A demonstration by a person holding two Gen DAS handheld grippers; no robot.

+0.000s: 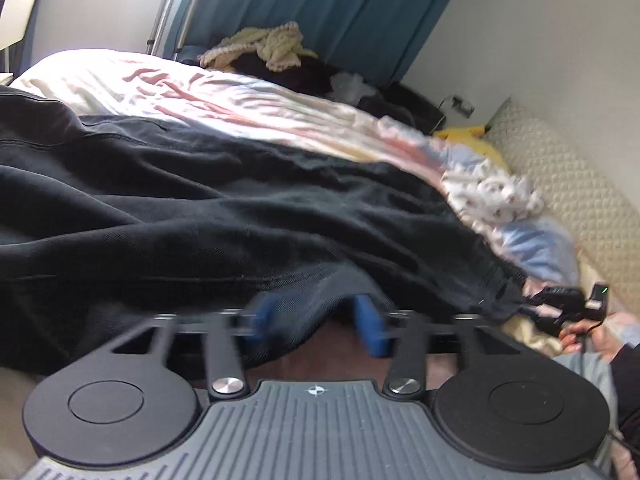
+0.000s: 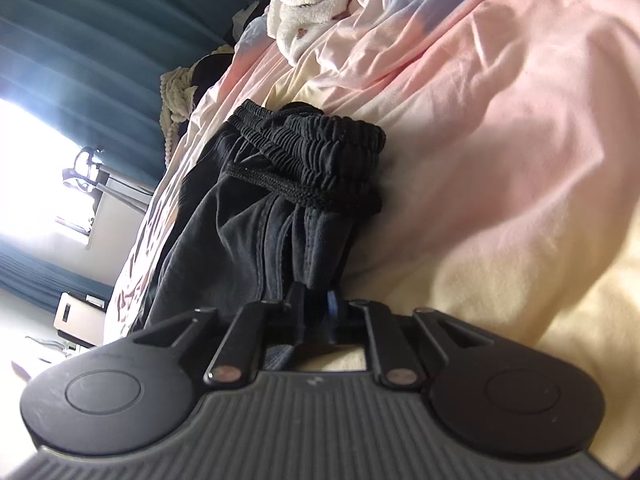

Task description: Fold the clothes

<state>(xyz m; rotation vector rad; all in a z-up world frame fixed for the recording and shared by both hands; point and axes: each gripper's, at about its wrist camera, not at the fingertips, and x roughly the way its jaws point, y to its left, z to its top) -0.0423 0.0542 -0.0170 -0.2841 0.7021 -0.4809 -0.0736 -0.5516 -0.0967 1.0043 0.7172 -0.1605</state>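
Left wrist: bed with pink duvet (image 1: 224, 96), teal curtain (image 1: 320, 4) behind, clothes pile (image 1: 264, 46) at far edge. Black trousers (image 1: 200, 200) spread across the duvet. Left gripper (image 1: 316, 320) jaws apart, fabric edge draped between the blue pads (image 1: 370, 324).

Right wrist: right gripper (image 2: 316, 312) clamped tight on the trousers' edge, elastic waistband (image 2: 312, 152) bunched ahead.

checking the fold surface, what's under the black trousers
The black trousers lie on a pink and cream bedsheet. Whatever lies directly beneath them is covered.
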